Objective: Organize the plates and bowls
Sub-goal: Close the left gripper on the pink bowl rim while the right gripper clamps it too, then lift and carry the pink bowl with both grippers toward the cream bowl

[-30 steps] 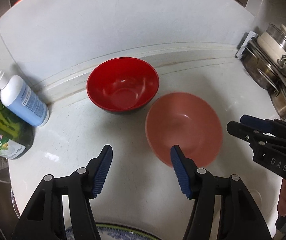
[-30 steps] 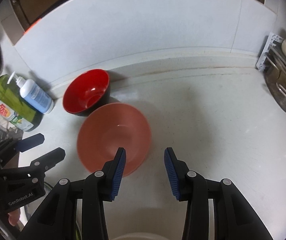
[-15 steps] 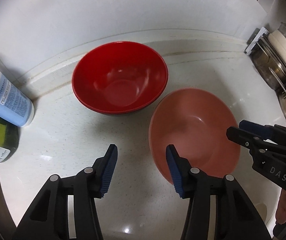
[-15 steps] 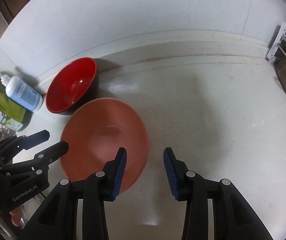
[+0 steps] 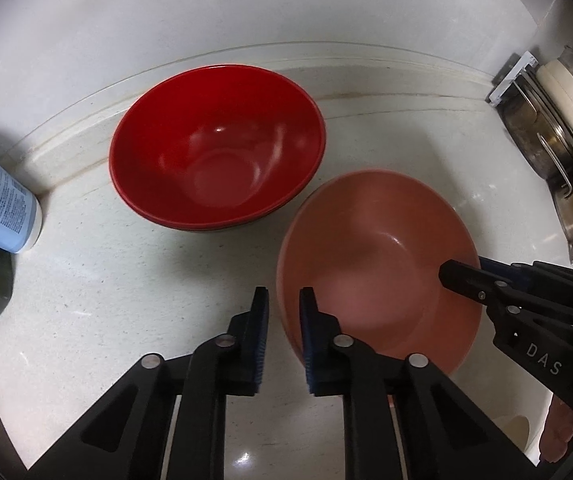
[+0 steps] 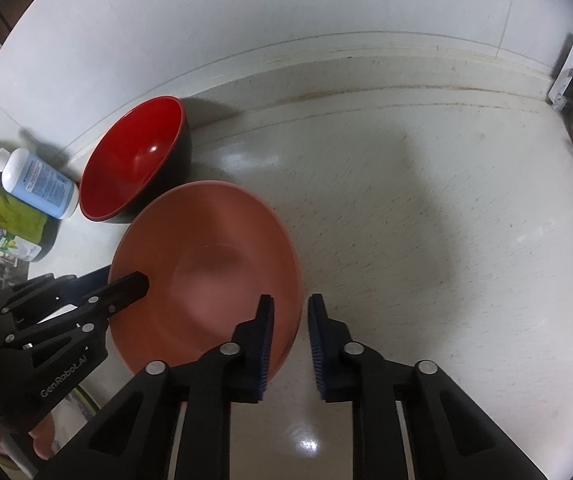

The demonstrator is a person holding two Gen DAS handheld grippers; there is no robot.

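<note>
**Both sets of jaws straddle the rim of the pink bowl**

The jaws of both grippers stand narrowly parted, each pair astride the rim of the round, salmon-pink plastic bowl point(image 5: 374, 256), with one blue pad inside the bowl and one outside. The left gripper point(image 5: 282, 300) straddles the near-left rim; in its own view a small gap shows between each pad and the rim, so whether the pads actually press the wall cannot be told. The right gripper point(image 6: 290, 308) straddles the opposite, near-right rim in the same manner, and its grip is equally unclear.

The pink bowl sits upright on the pale speckled countertop point(image 6: 426, 220). Just behind it and to its left, touching or nearly touching its rim, stands the glossy red bowl with a dark outside point(image 5: 216, 148), set near the raised strip where the countertop meets the white wall point(image 5: 246, 8).

Farther left of the pink bowl, beyond the red one, a white pump bottle with a pale blue label point(image 6: 38, 184) leans beside a green dish-soap bottle point(image 6: 6, 216). Well to the right of the pink bowl, at the countertop's edge, a rack holds steel pots and lids point(image 5: 558, 120).
</note>
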